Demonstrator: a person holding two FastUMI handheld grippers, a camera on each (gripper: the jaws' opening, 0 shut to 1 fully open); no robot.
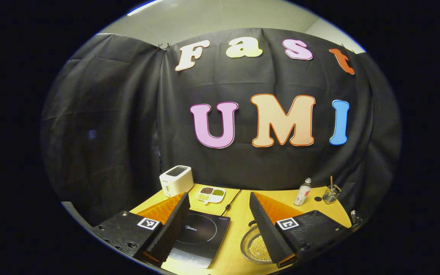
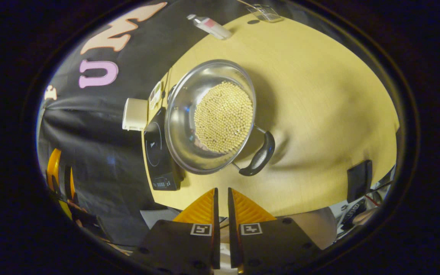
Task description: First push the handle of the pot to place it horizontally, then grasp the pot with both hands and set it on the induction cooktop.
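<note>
A steel pot (image 2: 183, 114) holding small pale beads (image 2: 224, 116) stands on the wooden table (image 2: 319, 95), right beside the black induction cooktop (image 2: 155, 151). Its black side handle (image 2: 260, 154) points toward my right gripper (image 2: 222, 190), which hovers short of it, shut with nothing between its fingers. In the left gripper view my left gripper (image 1: 219, 194) is open wide above the table's near edge. The cooktop (image 1: 201, 233) lies between its fingers, and the pot (image 1: 251, 248) peeks out partly behind the right finger (image 1: 269, 229).
A white toaster (image 1: 176, 180) and a small divided dish of beans (image 1: 211, 194) sit at the back left. A bottle (image 1: 302, 193) and a glass holder (image 1: 330, 194) stand at the back right. A flat black object (image 2: 359, 179) rests at the table edge.
</note>
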